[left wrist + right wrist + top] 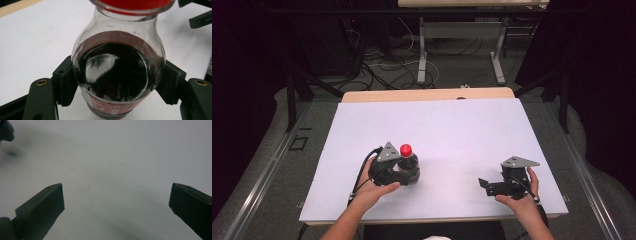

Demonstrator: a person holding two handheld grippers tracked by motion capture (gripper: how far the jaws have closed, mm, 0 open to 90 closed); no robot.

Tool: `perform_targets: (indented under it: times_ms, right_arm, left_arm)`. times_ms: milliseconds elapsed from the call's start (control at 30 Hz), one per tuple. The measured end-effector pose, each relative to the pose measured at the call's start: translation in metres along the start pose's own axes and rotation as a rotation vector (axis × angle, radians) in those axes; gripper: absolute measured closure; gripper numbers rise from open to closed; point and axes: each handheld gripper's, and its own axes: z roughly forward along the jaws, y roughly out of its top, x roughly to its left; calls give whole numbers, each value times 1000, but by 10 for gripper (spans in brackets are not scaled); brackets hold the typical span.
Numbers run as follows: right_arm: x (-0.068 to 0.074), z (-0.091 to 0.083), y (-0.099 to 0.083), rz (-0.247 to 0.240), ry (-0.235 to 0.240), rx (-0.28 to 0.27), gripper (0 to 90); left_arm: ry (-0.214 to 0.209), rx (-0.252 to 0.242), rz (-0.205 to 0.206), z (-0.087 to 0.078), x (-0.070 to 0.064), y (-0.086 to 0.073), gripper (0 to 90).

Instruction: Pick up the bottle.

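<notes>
1. The bottle (408, 162) stands upright on the white tabletop (452, 130), left of centre and near the person's edge, with its red cap (406, 149) on top and dark liquid filling most of the clear body.
2. The left gripper (401, 172) has it: in the left gripper view the two jaws press on opposite sides of the bottle (117, 72) at its widest part, just above the red label band, so the jaws are closed on the glass with the bottle between them.
3. The bottle's long axis runs straight up, and the jaws meet it from the side, level with the tabletop, leaving the cap (132, 5) free above them.
4. The right gripper (492, 186) sits well apart to the right, low over the tabletop, with its jaws spread wide and nothing between them; the right gripper view shows bare white surface between the two jaws.
5. The relation that matters next: the cap lies up and to the left of the open right jaws, while the left hand (372, 192) already holds the body steady. I judge the right gripper is the free one to reach across for the cap.
</notes>
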Motion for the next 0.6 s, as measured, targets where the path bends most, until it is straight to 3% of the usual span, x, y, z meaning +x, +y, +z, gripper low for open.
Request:
perform_targets:
  times_ms: [233,267,400,600]
  right_arm:
    - [28,-6,30,-135,95,17,39]
    - [32,-7,36,-153,117,32,47]
    - [48,-14,58,-227,178,39,72]
    - [65,-22,83,-280,240,25,127]
  left_arm:
    - [-38,19,27,11,-15,-1,299]
    - [-60,33,24,12,-17,-1,298]
    - [-66,32,30,13,-22,-1,299]
    - [-69,21,41,15,-26,-1,298]
